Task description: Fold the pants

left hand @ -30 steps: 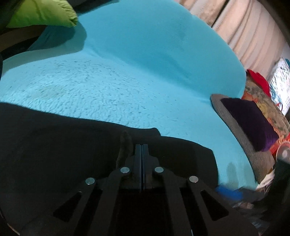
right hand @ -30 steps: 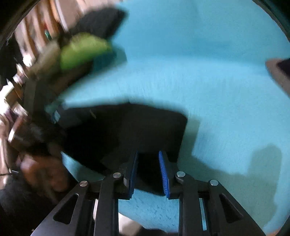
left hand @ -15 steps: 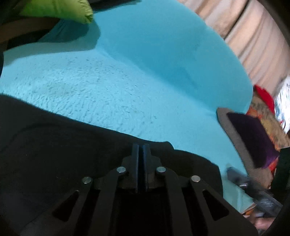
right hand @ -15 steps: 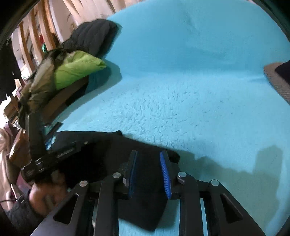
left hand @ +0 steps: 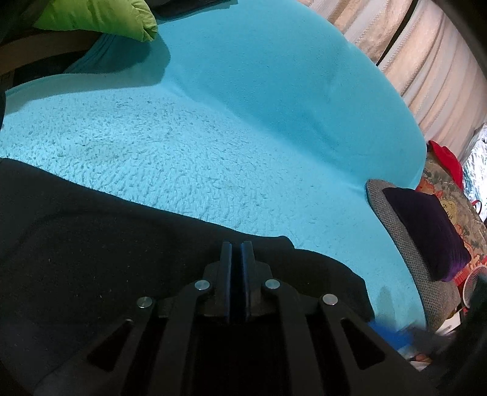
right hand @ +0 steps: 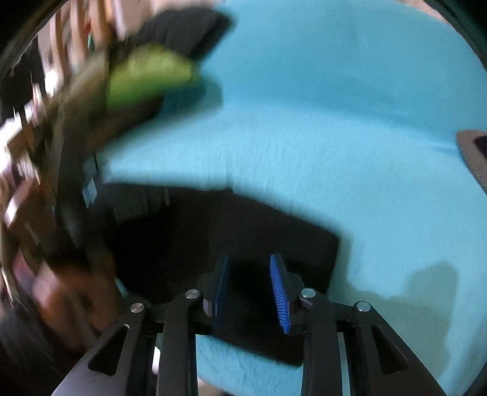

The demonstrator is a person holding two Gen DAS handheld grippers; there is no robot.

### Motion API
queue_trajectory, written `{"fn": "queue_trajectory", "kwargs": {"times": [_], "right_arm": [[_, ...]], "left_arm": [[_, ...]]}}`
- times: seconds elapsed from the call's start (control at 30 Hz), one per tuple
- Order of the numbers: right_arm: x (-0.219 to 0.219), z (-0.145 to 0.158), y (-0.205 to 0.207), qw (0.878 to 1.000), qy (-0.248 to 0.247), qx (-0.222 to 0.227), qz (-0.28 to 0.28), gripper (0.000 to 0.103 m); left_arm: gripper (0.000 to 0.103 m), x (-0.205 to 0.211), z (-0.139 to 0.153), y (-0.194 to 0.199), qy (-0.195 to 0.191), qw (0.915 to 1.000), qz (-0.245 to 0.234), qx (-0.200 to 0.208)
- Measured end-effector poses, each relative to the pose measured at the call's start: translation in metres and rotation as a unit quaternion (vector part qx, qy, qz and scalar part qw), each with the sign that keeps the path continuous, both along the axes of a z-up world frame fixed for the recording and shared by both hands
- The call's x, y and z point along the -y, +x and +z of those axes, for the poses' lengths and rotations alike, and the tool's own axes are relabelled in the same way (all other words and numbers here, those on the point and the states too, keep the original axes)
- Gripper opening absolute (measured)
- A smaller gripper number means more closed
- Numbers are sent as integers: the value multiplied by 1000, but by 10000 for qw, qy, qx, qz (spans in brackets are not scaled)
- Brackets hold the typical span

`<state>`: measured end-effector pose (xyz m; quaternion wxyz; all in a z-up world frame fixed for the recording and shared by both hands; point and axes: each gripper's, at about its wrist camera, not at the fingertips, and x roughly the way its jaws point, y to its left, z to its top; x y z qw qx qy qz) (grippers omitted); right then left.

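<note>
Up close, my left gripper (left hand: 236,252) is clenched on the black pants (left hand: 106,249), which lie along the near edge of the turquoise blanket (left hand: 243,121). My right gripper (right hand: 250,268) hovers released over their corner; that view is blurred.

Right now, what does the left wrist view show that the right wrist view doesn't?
Only the left wrist view: the left claw with jaws together over the black pants, a purple cushion on a grey pad, curtains.

Only the right wrist view: the right claw with jaws apart above the pants' folded corner, much blurred clutter at left.

Both: the pants, the turquoise blanket and a green pillow.
</note>
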<state>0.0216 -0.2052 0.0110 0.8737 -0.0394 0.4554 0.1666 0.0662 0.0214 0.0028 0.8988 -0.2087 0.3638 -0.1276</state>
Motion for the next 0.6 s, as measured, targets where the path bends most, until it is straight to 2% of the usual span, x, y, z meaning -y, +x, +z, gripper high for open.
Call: {"fn": "queue_trajectory", "kwargs": {"times": [0.03,0.07,0.2,0.23,0.3,0.33,0.37,0.4,0.47,0.5,0.6], "right_arm": [[-1,-4,-7,9992,-16,394,57,30],[-2,-7,-11,9983,-69,558,134,30],[6,-2,-4,9993,220,286,114,31],[8,1,-3,9994,220,230,144,31],[16,14,-6,9993,284,211,146,32],[24,25,-10,9988,322,351,88,35],[32,35,-15,9979,382,521,36,37],[42,45,-19,9966,467,679,4,44],[61,56,-27,9940,621,902,-66,56],[74,57,-31,9927,723,956,-118,57],[103,41,-33,9895,1112,864,-319,58]], "left_arm": [[7,0,0,0,16,10000,-2,10],[7,0,0,0,23,10000,-5,17],[8,-3,0,-2,-171,9998,-47,22],[10,-7,0,-2,-331,9994,-74,-7],[28,-15,5,-8,-642,9979,-115,19],[35,-19,10,-13,-694,9975,-67,86],[48,-28,17,-22,-813,9965,23,213],[53,-47,29,-39,-1065,9930,175,479],[73,-75,41,-65,-1419,9863,390,740],[78,-95,46,-83,-1577,9822,543,860],[78,-151,44,-128,-2111,9680,919,998]]}}
